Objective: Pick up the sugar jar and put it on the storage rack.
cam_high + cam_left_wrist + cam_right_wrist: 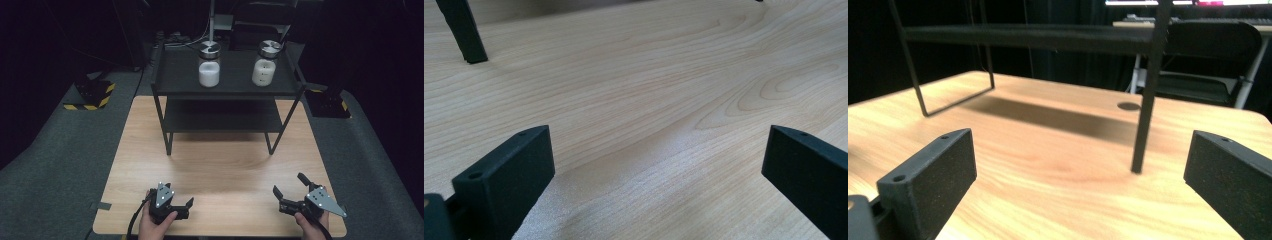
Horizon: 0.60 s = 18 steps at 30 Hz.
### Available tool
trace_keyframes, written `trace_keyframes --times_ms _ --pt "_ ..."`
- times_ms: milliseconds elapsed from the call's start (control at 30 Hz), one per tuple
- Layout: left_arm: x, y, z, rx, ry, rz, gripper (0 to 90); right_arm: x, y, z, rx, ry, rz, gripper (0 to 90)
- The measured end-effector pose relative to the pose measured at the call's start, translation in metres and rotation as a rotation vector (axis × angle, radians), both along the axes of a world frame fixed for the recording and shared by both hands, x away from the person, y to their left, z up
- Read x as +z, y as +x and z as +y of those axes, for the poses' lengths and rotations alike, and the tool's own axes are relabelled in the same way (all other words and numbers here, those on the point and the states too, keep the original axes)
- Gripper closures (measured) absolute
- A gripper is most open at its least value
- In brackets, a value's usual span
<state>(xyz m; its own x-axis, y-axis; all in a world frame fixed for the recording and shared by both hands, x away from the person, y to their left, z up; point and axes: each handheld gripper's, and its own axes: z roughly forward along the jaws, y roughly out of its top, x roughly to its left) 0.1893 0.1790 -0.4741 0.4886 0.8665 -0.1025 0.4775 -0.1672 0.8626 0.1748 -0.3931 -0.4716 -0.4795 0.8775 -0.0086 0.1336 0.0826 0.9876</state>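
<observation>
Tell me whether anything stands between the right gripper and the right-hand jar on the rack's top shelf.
Nothing visible does. The right gripper is open at the table's near edge, and only bare wooden table lies between it and the black rack. The right-hand jar stands on the top shelf, apart from the left jar, reachable from above.

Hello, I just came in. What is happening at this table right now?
A person sits at a wooden table with a two-jaw gripper in each hand. The left gripper and the right gripper both rest low near the table's front edge, open and holding nothing. Farther back stands a black two-level shelf. On its top level are two jars with metal lids, the left jar and the right jar, both untouched.
</observation>
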Motion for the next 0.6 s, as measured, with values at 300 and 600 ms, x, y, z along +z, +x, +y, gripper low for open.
trace_keyframes --times_ms 300,600 --pt "0.000 0.000 0.001 -0.004 0.000 0.000 0.7 -0.012 -0.001 -0.005 -0.023 -0.036 0.051 0.0" --pt "0.000 0.001 0.000 -0.005 -0.005 0.004 0.8 -0.015 0.001 -0.008 -0.023 -0.098 0.116 0.0"
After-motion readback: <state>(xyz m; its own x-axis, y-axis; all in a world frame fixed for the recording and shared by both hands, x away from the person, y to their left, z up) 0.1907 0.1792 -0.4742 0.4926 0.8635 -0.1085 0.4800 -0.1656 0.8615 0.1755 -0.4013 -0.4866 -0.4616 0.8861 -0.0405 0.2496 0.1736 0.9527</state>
